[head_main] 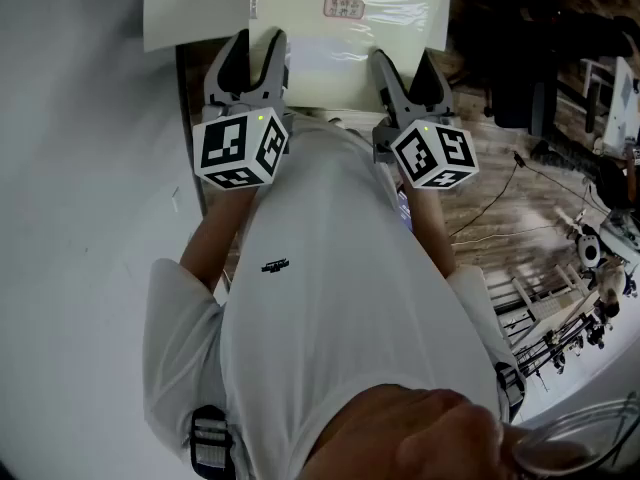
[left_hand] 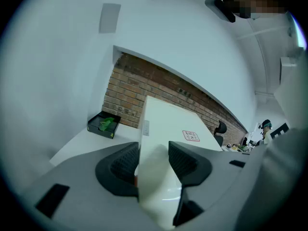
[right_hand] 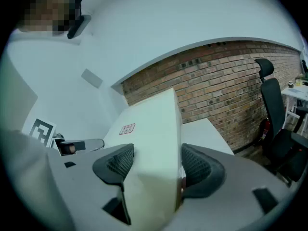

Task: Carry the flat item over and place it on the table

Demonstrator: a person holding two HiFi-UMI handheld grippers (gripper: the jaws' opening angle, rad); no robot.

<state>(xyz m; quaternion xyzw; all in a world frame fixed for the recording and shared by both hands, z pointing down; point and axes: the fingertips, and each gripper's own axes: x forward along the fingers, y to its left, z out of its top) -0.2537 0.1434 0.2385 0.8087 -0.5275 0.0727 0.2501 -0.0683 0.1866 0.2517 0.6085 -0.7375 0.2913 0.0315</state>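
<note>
The flat item is a thick white box (head_main: 345,23) with a small red-printed label, held out in front of the person's chest. My left gripper (head_main: 255,56) clamps its near left edge and my right gripper (head_main: 405,73) clamps its near right edge. In the left gripper view the box (left_hand: 168,124) fills the gap between the jaws of the left gripper (left_hand: 154,162), with both pads against it. In the right gripper view the same box (right_hand: 149,129) sits pressed between the jaws of the right gripper (right_hand: 156,165). Beyond the box lies the white table (left_hand: 79,143).
A black tray (left_hand: 103,124) holding something green stands on the table by the brick wall (right_hand: 216,76). A black office chair (right_hand: 272,109) stands at the right. A white wall (head_main: 80,218) runs along the left. Cables and equipment (head_main: 560,308) lie on the wood floor at right.
</note>
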